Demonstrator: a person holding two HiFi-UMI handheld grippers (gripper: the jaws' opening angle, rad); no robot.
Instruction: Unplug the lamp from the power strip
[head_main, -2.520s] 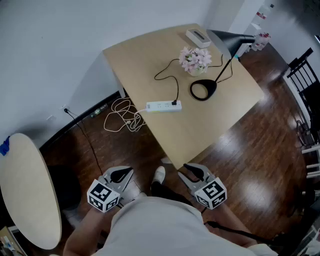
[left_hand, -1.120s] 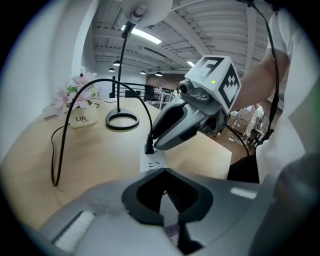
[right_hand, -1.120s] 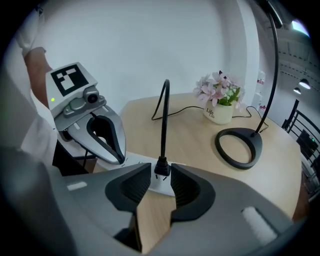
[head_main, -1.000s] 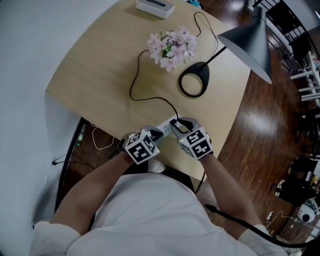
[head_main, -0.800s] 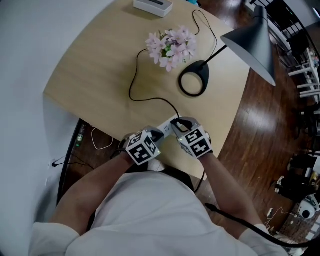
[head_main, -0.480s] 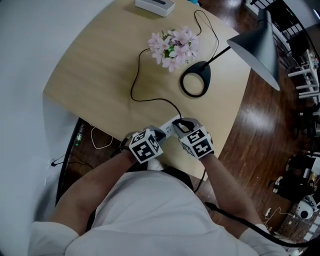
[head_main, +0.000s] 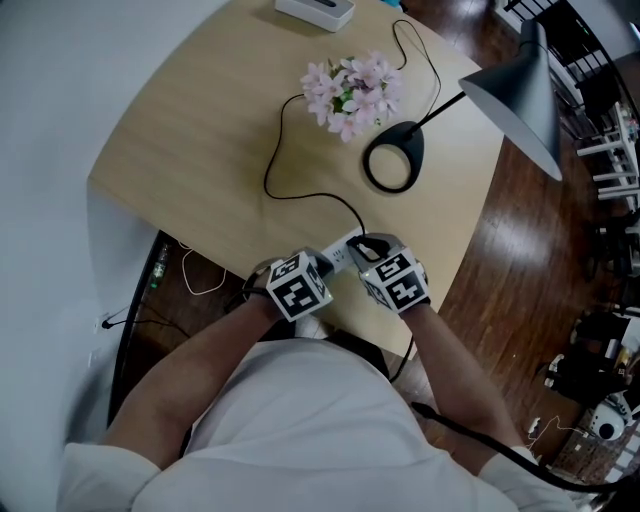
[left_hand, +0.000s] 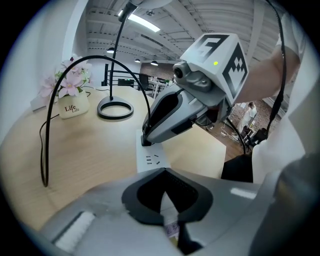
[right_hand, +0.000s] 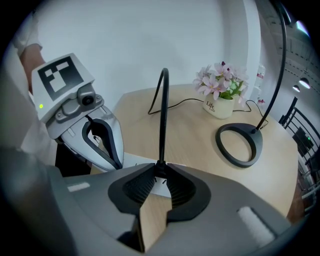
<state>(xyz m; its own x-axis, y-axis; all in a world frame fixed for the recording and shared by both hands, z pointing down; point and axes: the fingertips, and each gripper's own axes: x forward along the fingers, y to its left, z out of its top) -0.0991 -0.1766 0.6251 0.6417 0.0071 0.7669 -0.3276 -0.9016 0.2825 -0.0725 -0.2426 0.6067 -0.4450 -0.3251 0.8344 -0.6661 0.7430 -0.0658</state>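
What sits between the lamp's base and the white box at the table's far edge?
A pot of pink flowers, seen in the head view, stands between the lamp base and the white box.

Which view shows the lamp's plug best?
The left gripper view: the black plug sits in the power strip, the right gripper having just closed on it. The right gripper view shows only its top between the jaws; the head view mostly hides it under that gripper.

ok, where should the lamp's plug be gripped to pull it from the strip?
Pinch the black plug across its sides, from above, not the cord: it stands upright in the power strip. The right gripper has just closed there.
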